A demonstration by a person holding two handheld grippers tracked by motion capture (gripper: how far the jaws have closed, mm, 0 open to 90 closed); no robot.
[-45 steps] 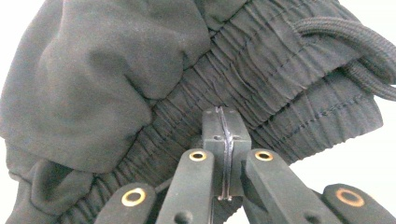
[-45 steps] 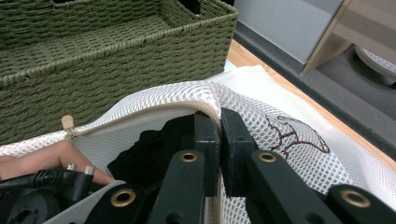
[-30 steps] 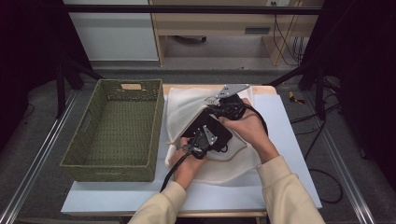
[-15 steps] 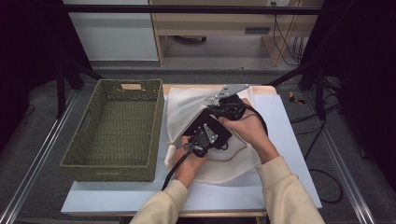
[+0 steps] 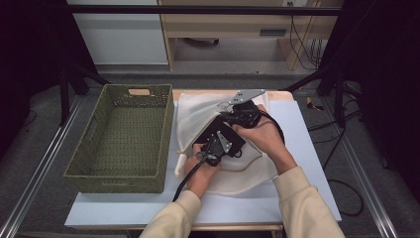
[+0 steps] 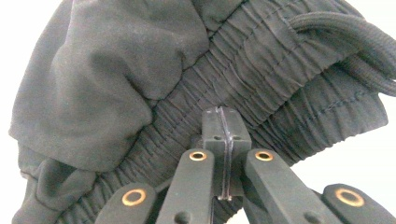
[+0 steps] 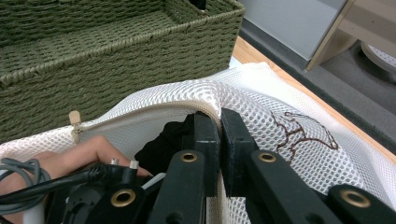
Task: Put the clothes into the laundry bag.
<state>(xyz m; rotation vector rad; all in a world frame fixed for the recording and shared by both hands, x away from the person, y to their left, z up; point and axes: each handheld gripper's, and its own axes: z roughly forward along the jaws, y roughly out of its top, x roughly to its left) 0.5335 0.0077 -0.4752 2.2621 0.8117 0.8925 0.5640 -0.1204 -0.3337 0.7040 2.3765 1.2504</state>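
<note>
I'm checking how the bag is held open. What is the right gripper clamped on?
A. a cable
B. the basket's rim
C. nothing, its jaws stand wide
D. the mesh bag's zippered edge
D: in the right gripper view, the right gripper has its jaws shut on the white mesh bag's zippered edge, beside the green basket.

Both hands are meeting mid-surface: the left gripper (image 5: 214,148) and the right gripper (image 5: 237,111) are keeping their fingers (image 7: 206,135) pressed together.

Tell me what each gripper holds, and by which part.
Left gripper: black garment, by its elastic waistband. Right gripper: white mesh bag, by its zippered opening edge.
</note>
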